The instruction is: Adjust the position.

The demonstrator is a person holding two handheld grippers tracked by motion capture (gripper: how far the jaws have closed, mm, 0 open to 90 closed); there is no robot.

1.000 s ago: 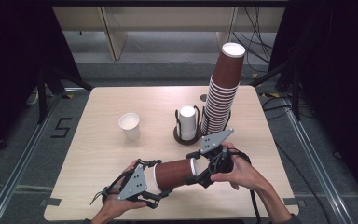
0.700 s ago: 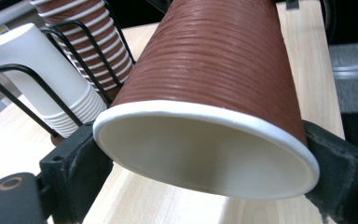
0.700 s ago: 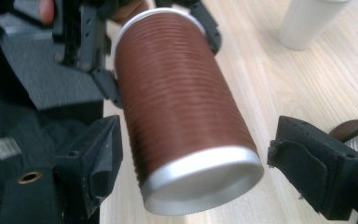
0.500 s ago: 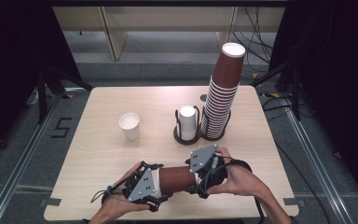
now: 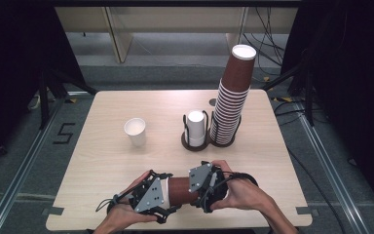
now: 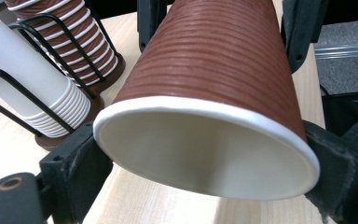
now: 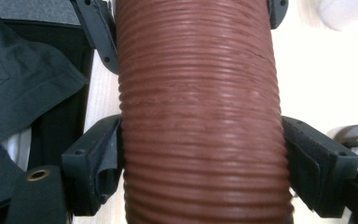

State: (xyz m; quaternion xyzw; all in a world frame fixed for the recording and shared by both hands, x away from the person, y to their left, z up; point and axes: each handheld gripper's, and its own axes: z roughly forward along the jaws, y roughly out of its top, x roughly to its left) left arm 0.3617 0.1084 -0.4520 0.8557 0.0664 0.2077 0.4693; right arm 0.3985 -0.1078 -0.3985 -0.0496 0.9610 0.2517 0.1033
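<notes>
Now both grippers hold one brown ribbed cup (image 5: 180,190), which lies level above the near edge of the table (image 5: 107,161), between the person's hands. A second ago the right gripper (image 5: 205,187) stood farther toward the table's far side with its jaws wide and a gap beside the cup; since then it has come in alongside the cup's narrow end, and its jaws have just been closing with the cup between them. In the right gripper view both pads (image 7: 105,163) touch the ribbed wall of the cup (image 7: 200,116), so this gripper is clenched on the cup body. The left gripper (image 5: 152,194) has kept its place: in the left gripper view its jaws clasp the cup (image 6: 209,93) at the wide, white-rimmed mouth, one pad (image 6: 86,163) on each side.

Judgement: the cup is probably two or more nested cups, and a two-ended grip prepares a pull to separate them. The next move calls for a straight pull along the cup's axis; a squeeze that is too firm could dent the paper wall.

Farther off stand a white cup (image 5: 135,131), a wire holder with white cups (image 5: 196,129) and a tall brown stack (image 5: 231,97)
</notes>
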